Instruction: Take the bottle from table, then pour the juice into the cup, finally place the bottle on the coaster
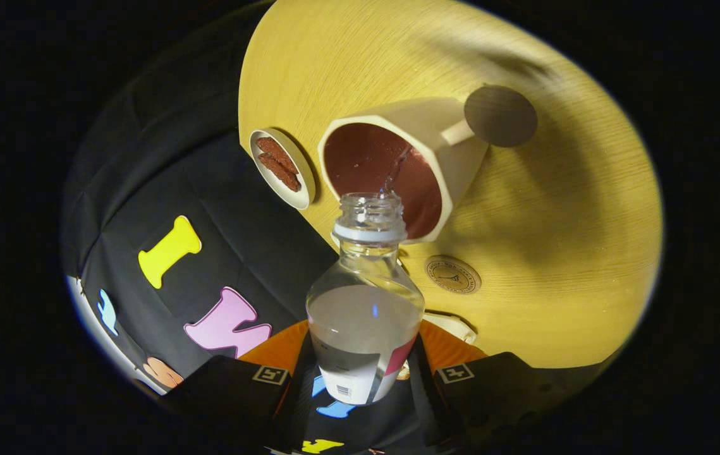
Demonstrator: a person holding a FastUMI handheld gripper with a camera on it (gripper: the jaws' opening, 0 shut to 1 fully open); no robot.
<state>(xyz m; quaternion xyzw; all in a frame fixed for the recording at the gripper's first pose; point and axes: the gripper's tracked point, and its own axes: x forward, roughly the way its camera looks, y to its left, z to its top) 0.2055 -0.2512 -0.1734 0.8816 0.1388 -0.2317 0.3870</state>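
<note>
You were mid-pour, fingers point(365, 379) gripping the bottle point(365, 316) tipped over the cup point(391, 170) ahead; next, right it for the coaster point(452, 274).

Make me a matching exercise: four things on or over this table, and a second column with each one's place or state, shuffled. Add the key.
Things
1. bottle
2. cup
3. coaster
4. small dish

Places or states
A. dark round disc past the cup's handle, bare
B. held between the tool's fingers, uncapped, neck toward the cup
C. beside the cup, holding reddish-brown pieces
D. reddish inside, receiving a thin clear stream

Pairs: 1-B, 2-D, 3-A, 4-C
</note>
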